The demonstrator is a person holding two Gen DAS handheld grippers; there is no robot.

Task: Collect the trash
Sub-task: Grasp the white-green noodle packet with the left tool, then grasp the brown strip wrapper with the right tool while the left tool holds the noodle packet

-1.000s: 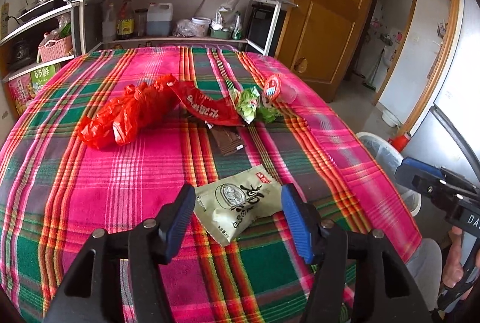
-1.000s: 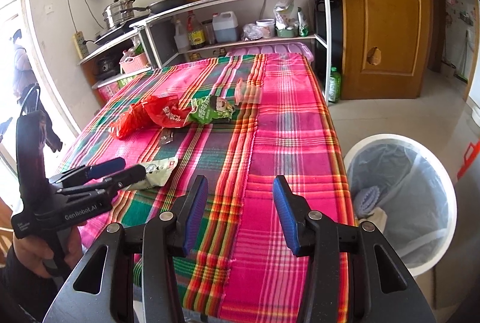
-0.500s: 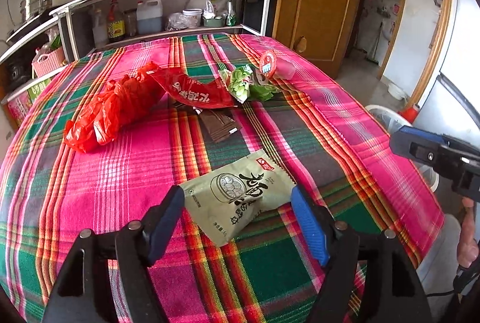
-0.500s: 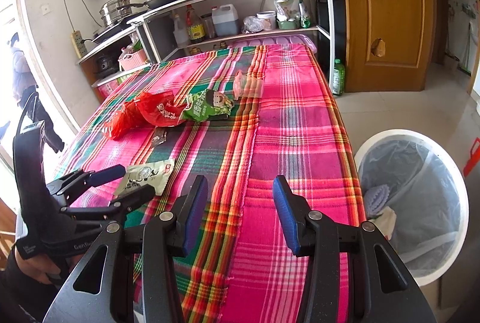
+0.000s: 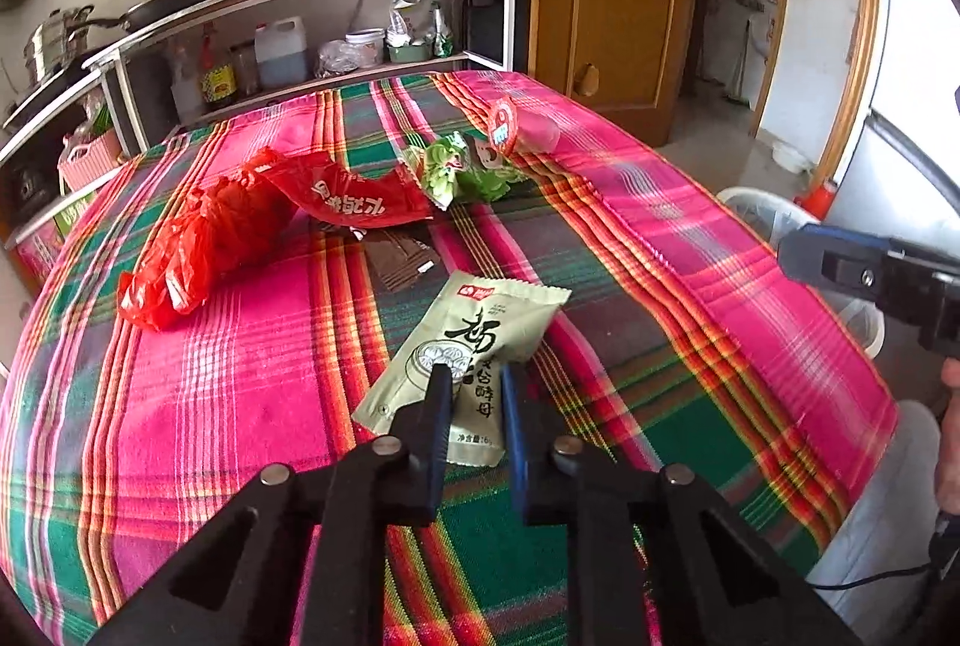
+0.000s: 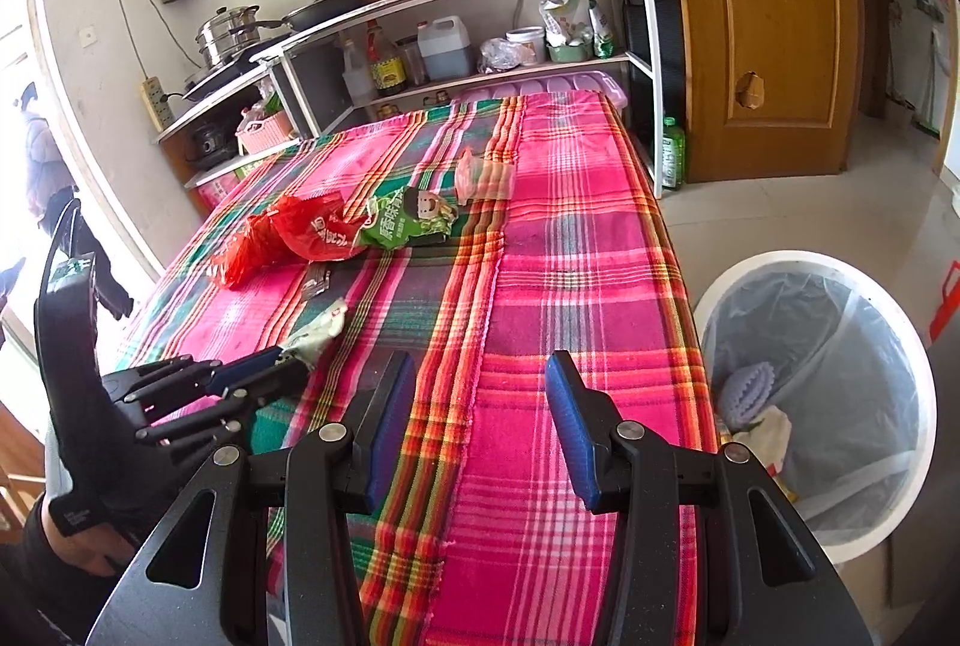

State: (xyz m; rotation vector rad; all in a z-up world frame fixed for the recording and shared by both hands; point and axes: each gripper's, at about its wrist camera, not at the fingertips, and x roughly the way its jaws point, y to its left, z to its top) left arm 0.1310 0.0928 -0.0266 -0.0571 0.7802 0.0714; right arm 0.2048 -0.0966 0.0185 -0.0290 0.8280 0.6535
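Observation:
My left gripper (image 5: 474,382) is shut on the near end of a pale green snack packet (image 5: 474,340) that lies on the plaid tablecloth (image 5: 240,376); it also shows in the right wrist view (image 6: 318,331). Further back lie a red plastic bag (image 5: 210,238), a red wrapper (image 5: 354,202), a green wrapper (image 5: 456,166), a dark brown sachet (image 5: 399,262) and a clear cup with a red lid (image 5: 516,129). My right gripper (image 6: 474,406) is open and empty above the table's right near part. The left gripper shows in the right wrist view (image 6: 264,376).
A white bin (image 6: 822,376) lined with a clear bag stands on the floor right of the table, with some trash inside. Kitchen shelves (image 6: 468,21) with bottles, pans and a kettle stand behind the table. A wooden door (image 6: 774,15) is at the back right.
My left gripper moved forward over the pale green packet and closed on its near end. My right gripper stayed open and shifted little.

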